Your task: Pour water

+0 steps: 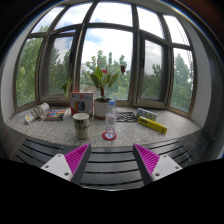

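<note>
1. A bay of tall windows (pixel 112 50) with dark frames curves round the far side.
2. Green trees and cloudy sky show through the glass.
3. Daylight falls on a pale stone surface (pixel 175 126) under the windows.
4. Dark slats run across nearer the camera.

box (pixel 83 101) print too small | yellow item (pixel 153 124) unidentifiable

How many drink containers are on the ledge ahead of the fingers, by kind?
Dark cups: 1
Clear water bottles: 1
Total: 2
Both stand beyond the open gripper, which holds nothing.
</note>
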Demonstrator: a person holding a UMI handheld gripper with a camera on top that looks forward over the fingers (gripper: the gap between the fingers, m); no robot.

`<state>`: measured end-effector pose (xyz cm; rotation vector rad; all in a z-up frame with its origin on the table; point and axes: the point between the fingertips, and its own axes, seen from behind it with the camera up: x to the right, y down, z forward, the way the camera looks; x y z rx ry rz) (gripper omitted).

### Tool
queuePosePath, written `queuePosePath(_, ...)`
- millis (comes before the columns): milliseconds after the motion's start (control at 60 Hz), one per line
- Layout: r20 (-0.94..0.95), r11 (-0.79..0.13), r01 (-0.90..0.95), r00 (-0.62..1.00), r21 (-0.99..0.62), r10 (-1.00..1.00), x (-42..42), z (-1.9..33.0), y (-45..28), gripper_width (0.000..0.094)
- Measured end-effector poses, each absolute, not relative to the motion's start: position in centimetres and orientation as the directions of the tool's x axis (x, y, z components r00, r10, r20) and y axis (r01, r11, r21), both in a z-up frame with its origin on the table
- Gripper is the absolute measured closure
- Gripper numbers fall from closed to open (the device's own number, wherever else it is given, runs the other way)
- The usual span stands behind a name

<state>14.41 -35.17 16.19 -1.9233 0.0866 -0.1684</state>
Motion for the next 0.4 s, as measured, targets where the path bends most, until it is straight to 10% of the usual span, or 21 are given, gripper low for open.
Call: queuePosePath(400,0.1,-0.337,0.039,0.981,-0.941,-0.166,12.4,17.8,-42.8,0.0079)
